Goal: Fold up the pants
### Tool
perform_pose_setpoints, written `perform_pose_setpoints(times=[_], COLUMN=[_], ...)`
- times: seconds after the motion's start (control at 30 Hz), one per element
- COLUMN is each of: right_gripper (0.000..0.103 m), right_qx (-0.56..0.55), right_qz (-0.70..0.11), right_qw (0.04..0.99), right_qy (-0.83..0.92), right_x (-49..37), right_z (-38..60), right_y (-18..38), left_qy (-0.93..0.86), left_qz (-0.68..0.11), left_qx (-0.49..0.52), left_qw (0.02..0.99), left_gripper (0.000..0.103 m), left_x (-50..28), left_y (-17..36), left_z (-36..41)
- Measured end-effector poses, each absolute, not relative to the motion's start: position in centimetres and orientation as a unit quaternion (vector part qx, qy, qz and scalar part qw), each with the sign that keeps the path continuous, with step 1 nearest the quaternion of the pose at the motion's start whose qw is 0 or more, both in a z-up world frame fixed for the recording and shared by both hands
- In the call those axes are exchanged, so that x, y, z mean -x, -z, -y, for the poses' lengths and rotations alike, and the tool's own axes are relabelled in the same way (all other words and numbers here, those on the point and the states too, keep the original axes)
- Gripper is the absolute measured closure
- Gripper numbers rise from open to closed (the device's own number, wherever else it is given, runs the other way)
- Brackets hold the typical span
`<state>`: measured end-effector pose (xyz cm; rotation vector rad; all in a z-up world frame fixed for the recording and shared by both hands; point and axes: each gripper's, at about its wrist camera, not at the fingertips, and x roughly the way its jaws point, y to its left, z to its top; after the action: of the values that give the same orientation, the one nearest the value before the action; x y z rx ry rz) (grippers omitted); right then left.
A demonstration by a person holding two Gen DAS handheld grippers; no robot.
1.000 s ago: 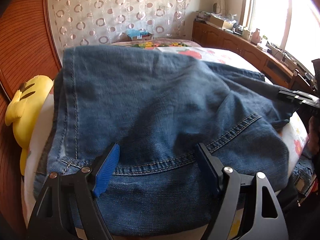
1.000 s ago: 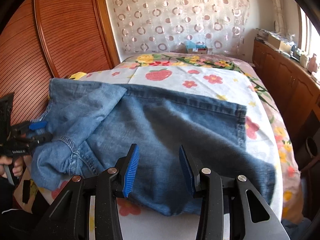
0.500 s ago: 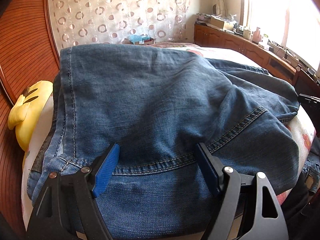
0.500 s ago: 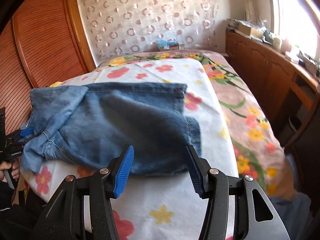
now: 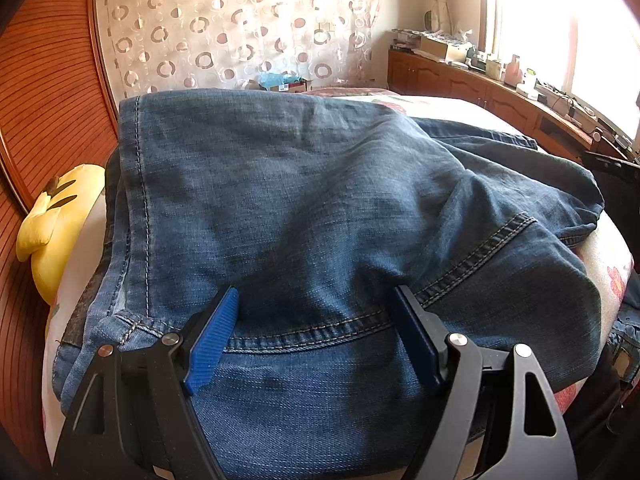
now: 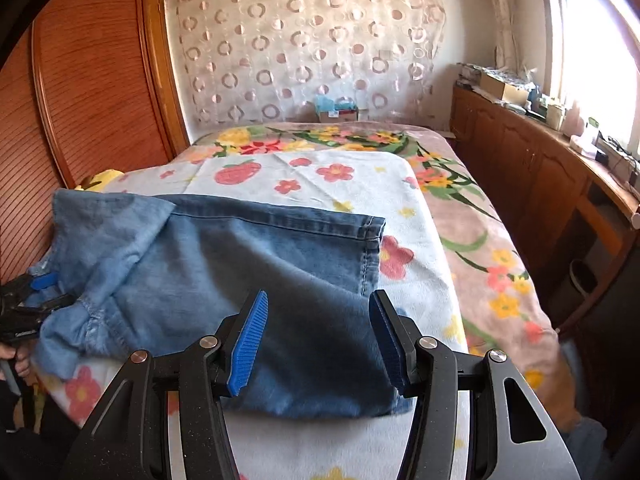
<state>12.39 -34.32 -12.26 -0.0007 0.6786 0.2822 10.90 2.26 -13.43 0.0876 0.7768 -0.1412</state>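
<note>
— Both grippers first, then: how do they stand?

— Left gripper (image 5: 316, 320) has its jaws spread wide, low over the near end of the pants (image 5: 320, 220), with denim showing in the gap between the blue pads (image 5: 212, 344). Whether those pads actually press the cloth I cannot tell; from the right wrist view the same gripper (image 6: 38, 292) sits at the far left edge with bunched denim around its tips. Right gripper (image 6: 318, 336) has its jaws parted too, about half as wide, and nothing is pinched; the folded edge of the pants (image 6: 224, 280) lies beneath and between the fingers (image 6: 250, 332).

— And the surroundings, biggest thing down?

— Biggest is the bed (image 6: 492, 264), covered by a floral blanket, with a white flowered sheet (image 6: 304, 172) laid on top of that. A wooden wardrobe (image 6: 96, 80) runs along its left side, and a curtain with ring patterns (image 6: 304, 48) hangs behind the bed's far end. On the right, a low wooden cabinet (image 6: 532, 160) stands under a bright window, its top cluttered with small things too tiny to name.

— Where do the pants sit?

— On the near left part of the sheet, folded over on themselves, a stitched hem (image 6: 368, 248) at their right side. The waist end is gathered toward the left gripper.

— Anything smaller?

— A yellow plush toy (image 5: 60, 216) wedged between bed and wardrobe, and a hand (image 6: 16, 360) on the left gripper's handle.
</note>
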Motion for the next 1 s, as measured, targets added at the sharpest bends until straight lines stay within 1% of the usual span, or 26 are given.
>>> perform_pose_setpoints(times=[0.17,0.33,0.5,0.63,0.67,0.7,0.73,0.77,0.8,0.83,0.93,1.0], right_gripper=[0.048,0.048,0.048,0.048,0.050,0.056,0.072,0.094,0.098,0.099,0.100,0.100], right_qx=[0.001,0.014,0.023,0.020,0.016,0.009,0.002,-0.003,-0.006,-0.009,0.000,0.026], right_qz=[-0.316,-0.319,-0.356,-0.393,-0.398,-0.404,-0.408,-0.404,-0.393,-0.381,-0.341,-0.339], right_qw=[0.932,0.913,0.880,0.861,0.858,0.852,0.847,0.847,0.849,0.853,0.867,0.873], right_qy=[-0.178,-0.253,-0.312,-0.321,-0.324,-0.332,-0.340,-0.345,-0.352,-0.358,-0.362,-0.349], right_x=[-14.9,-17.9,-22.1,-25.7,-26.3,-26.9,-27.4,-27.7,-28.0,-28.1,-28.2,-28.5], right_z=[31.5,25.6,19.1,16.8,16.6,16.6,16.6,16.6,16.6,16.7,16.7,15.7], right_y=[11.2,11.5,13.9,16.1,16.4,16.6,16.5,16.2,15.6,14.9,12.7,12.4], left_qy=[0.069,0.069,0.071,0.090,0.101,0.111,0.116,0.117,0.112,0.111,0.111,0.111], left_qz=[-0.378,-0.378,-0.376,-0.371,-0.370,-0.370,-0.371,-0.374,-0.380,-0.384,-0.380,-0.381], left_qx=[-0.042,-0.042,-0.041,-0.028,-0.023,-0.020,-0.024,-0.031,-0.041,-0.047,-0.052,-0.048], left_qw=[0.922,0.922,0.923,0.924,0.923,0.922,0.921,0.919,0.917,0.916,0.917,0.917], left_gripper=[0.024,0.024,0.025,0.025,0.025,0.024,0.024,0.024,0.024,0.024,0.024,0.024], left_x=[-10.9,-11.0,-10.9,-10.6,-10.4,-10.3,-10.3,-10.4,-10.5,-10.5,-10.4,-10.4], left_y=[13.4,13.4,13.4,12.7,12.5,12.3,12.2,12.3,12.6,12.9,13.1,13.1], left_z=[-2.2,-2.2,-2.2,-2.2,-2.0,-1.8,-1.4,-1.2,-1.0,-0.8,-0.8,-0.8])
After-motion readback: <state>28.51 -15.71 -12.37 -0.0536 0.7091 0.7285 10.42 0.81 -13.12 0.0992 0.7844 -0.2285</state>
